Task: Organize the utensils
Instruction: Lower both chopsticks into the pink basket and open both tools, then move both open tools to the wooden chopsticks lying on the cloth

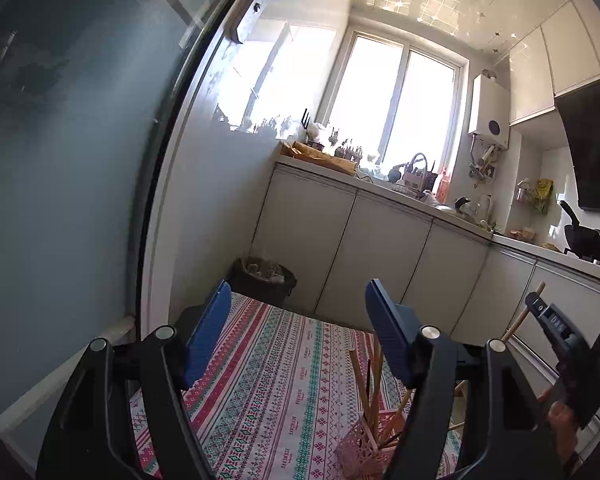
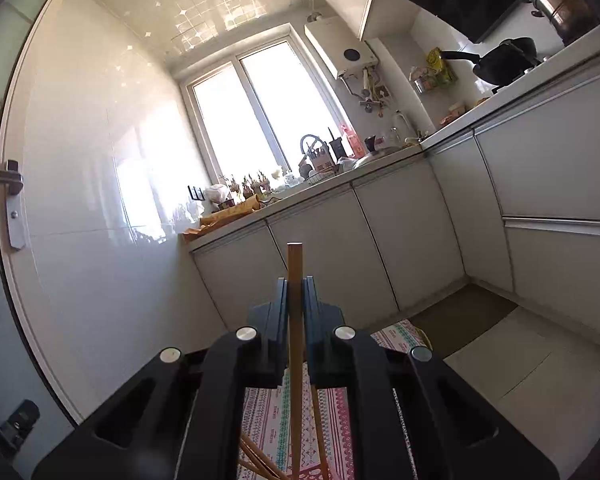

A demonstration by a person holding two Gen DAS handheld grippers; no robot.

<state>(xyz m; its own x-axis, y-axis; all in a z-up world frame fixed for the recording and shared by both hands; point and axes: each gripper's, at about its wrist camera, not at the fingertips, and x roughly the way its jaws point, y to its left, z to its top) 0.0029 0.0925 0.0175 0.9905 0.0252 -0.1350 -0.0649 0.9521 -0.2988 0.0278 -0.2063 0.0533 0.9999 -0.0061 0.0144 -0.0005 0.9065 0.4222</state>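
Note:
My left gripper point(image 1: 298, 312) is open and empty above the patterned tablecloth point(image 1: 284, 380). A pink lattice holder point(image 1: 366, 446) stands on the cloth at the lower right, with several wooden chopsticks point(image 1: 374, 384) upright in it. My right gripper point(image 2: 296, 300) is shut on one wooden chopstick point(image 2: 295, 264), which points upward between the jaws. In the left wrist view the right gripper point(image 1: 556, 328) shows at the right edge with its chopstick point(image 1: 524, 312). More chopsticks point(image 2: 260, 460) lean below the right gripper.
White lower cabinets point(image 1: 380, 248) and a cluttered counter point(image 1: 412, 196) run under a bright window point(image 1: 396, 100). A dark bin point(image 1: 264, 280) stands on the floor past the table's far edge. A glass door point(image 1: 60, 200) is at the left. A black pan point(image 2: 504, 60) sits on the stove.

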